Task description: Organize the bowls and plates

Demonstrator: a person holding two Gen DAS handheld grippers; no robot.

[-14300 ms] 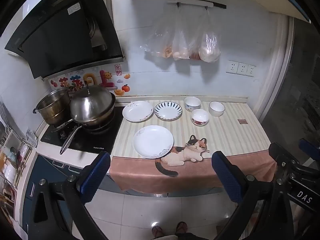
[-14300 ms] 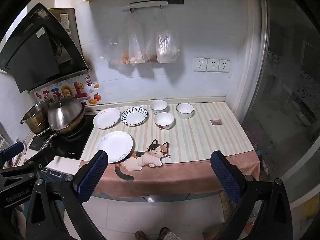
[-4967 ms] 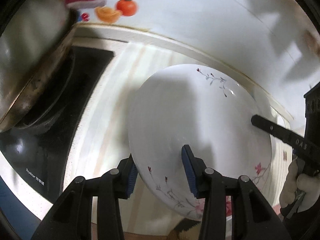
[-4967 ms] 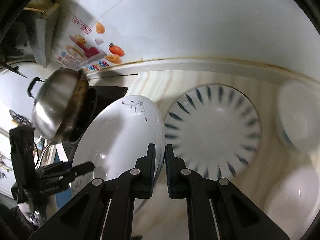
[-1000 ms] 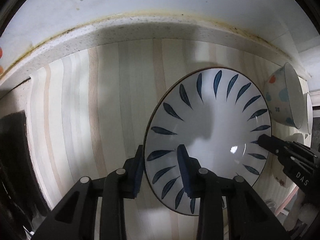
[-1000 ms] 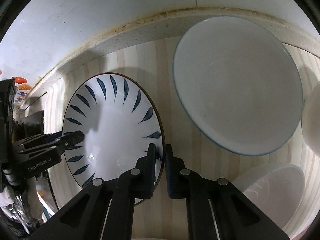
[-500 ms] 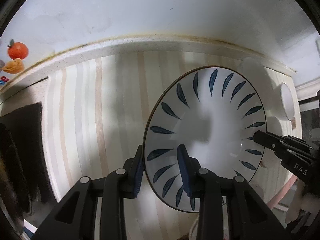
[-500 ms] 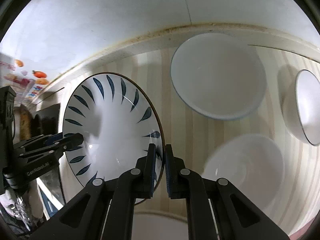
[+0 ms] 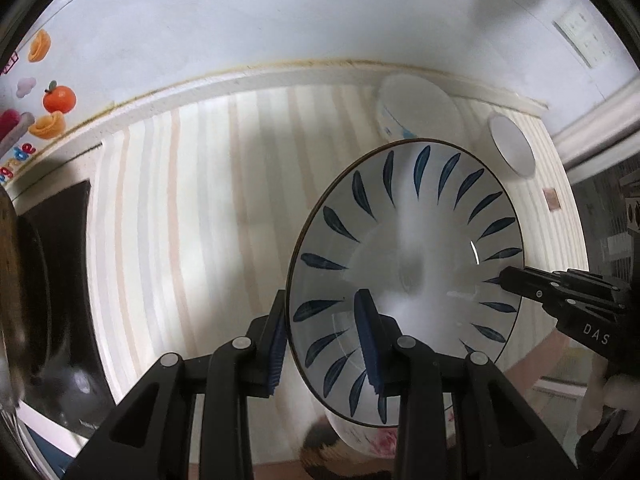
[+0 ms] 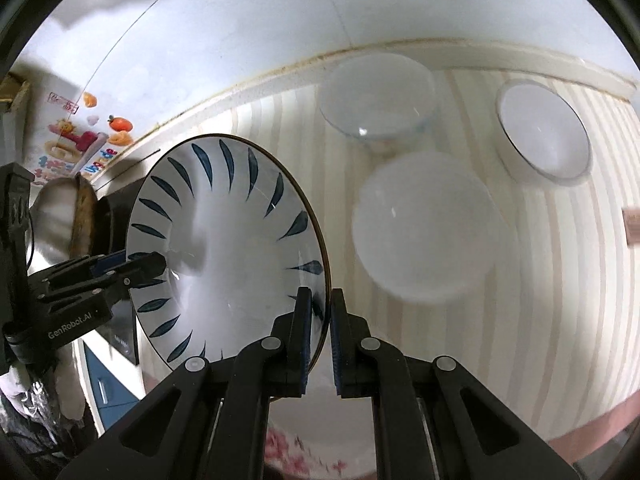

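blue-leaf plate face-up, slightly tilted | left gripper clamps near rim | right gripper pinches opposite rim

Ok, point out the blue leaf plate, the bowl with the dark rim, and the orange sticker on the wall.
blue leaf plate [image 9: 404,240], left wrist view, its white centre.
dark-rimmed bowl [image 10: 542,136], right wrist view, its inside.
orange sticker [image 9: 59,99], left wrist view, the fruit's middle.
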